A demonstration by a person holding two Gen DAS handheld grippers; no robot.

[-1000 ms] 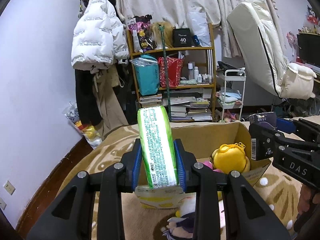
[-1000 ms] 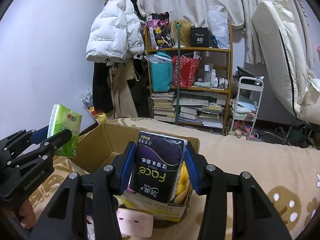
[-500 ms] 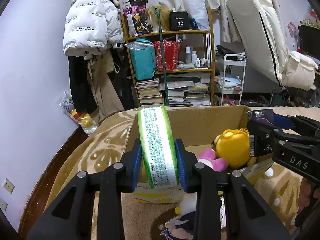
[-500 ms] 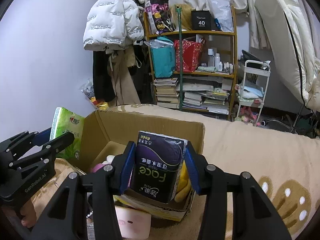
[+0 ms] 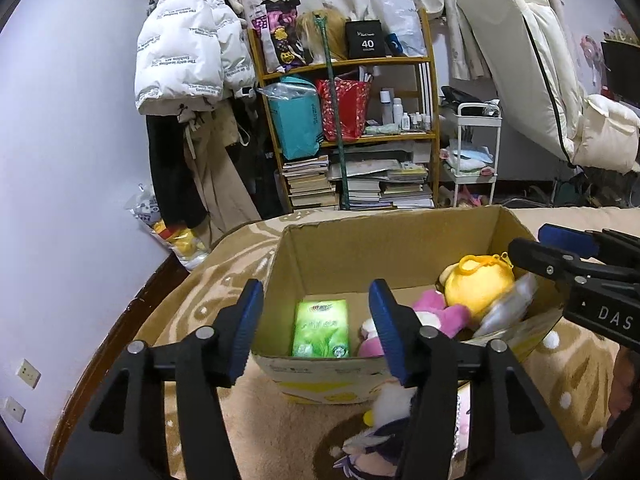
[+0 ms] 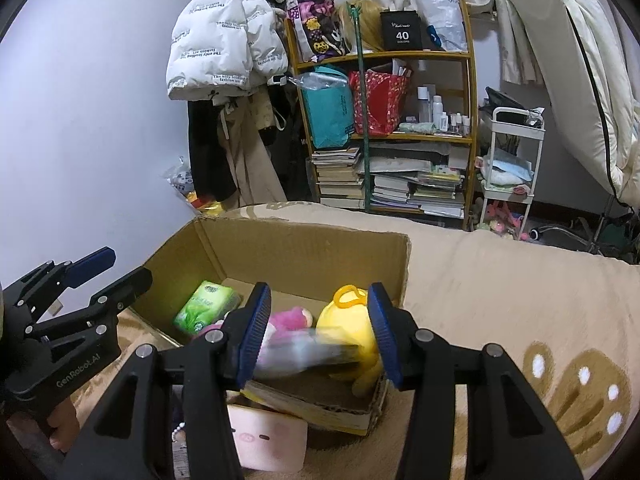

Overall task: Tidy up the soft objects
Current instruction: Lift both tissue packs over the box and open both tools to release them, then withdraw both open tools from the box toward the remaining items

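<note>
An open cardboard box [image 5: 384,248] stands on a beige patterned blanket. My left gripper [image 5: 316,328] is open and empty above the box's near left corner. A green tissue pack [image 5: 321,328] lies flat on the box floor; it also shows in the right wrist view [image 6: 208,306]. My right gripper [image 6: 316,328] is open above the box's near right side. A dark tissue pack [image 6: 304,354] shows as a blur between its open jaws, over the yellow plush [image 6: 352,320] and pink plush [image 6: 288,320]. In the left wrist view the right gripper [image 5: 560,256] sits at the right.
A pink pig-face cushion [image 6: 268,438] and a doll [image 5: 380,440] lie on the blanket against the box's near wall. Behind stand a wooden shelf [image 5: 348,132] with books and bags, hanging coats [image 5: 188,60], a white cart [image 5: 476,152] and a leaning mattress [image 5: 532,52].
Both grippers opened. The green tissue pack dropped from the left gripper to the box floor. The dark tissue pack left the right gripper's jaws and is blurred over the plush toys.
</note>
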